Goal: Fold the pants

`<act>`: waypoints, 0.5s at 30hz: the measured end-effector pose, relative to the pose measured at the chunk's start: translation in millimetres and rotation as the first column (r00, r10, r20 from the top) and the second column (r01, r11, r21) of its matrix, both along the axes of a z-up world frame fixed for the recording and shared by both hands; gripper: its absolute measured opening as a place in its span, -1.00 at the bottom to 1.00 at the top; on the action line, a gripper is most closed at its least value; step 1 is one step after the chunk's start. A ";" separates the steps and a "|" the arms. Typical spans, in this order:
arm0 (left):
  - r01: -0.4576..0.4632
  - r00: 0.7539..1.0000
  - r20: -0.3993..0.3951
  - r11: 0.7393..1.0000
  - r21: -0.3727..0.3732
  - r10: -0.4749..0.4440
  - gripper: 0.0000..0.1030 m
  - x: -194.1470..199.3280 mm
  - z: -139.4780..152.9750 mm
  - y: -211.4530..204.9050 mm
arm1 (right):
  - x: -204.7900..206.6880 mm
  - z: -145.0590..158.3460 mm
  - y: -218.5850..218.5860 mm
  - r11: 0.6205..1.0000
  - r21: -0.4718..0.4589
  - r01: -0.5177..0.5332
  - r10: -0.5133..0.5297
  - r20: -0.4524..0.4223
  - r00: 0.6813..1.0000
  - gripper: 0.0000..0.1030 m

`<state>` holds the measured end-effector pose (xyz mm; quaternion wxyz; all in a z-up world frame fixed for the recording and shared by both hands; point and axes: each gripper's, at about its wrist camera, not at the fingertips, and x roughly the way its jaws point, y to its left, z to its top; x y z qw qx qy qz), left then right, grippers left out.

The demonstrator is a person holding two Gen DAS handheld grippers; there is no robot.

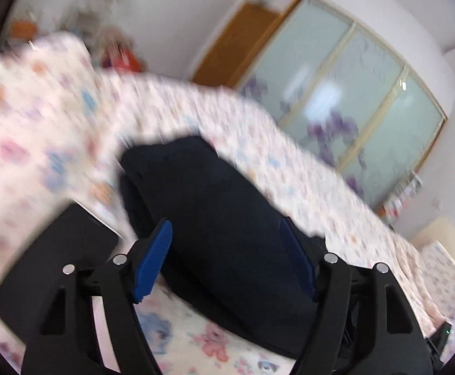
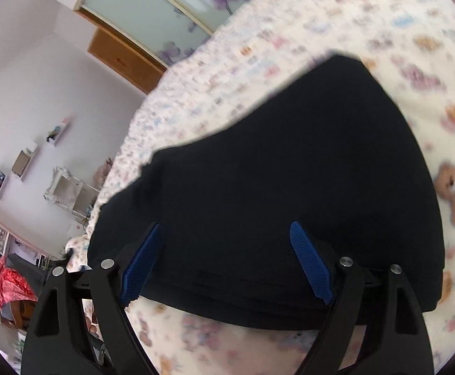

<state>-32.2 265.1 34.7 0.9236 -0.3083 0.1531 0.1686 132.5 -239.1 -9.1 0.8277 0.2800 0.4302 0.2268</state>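
Between the spread blue fingers (image 1: 154, 259) of the left gripper (image 1: 227, 259) nothing is gripped; the right gripper (image 2: 229, 262) is likewise held open. Both are poised over the dark pants (image 2: 274, 172), laid folded on the bear-print bedspread (image 2: 430, 93), probably for smoothing.

A home bedroom: teddy-print bedspread (image 2: 336, 25), frosted sliding wardrobe doors (image 1: 352, 87), wall shelves (image 2: 24, 159).

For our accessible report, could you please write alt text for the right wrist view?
A folded bundle of black fabric pants lies on a cream bedsheet printed with teddy bears. The open right hand-held gripper, blue-padded, hovers over its near edge, gripping nothing.
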 end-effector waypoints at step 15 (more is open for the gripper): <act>0.188 0.941 -0.231 0.950 -0.251 -0.247 0.56 38.8 -38.4 11.6 | -5.6 1.8 6.9 0.999 -0.042 -0.027 0.028 0.014 1.000 0.71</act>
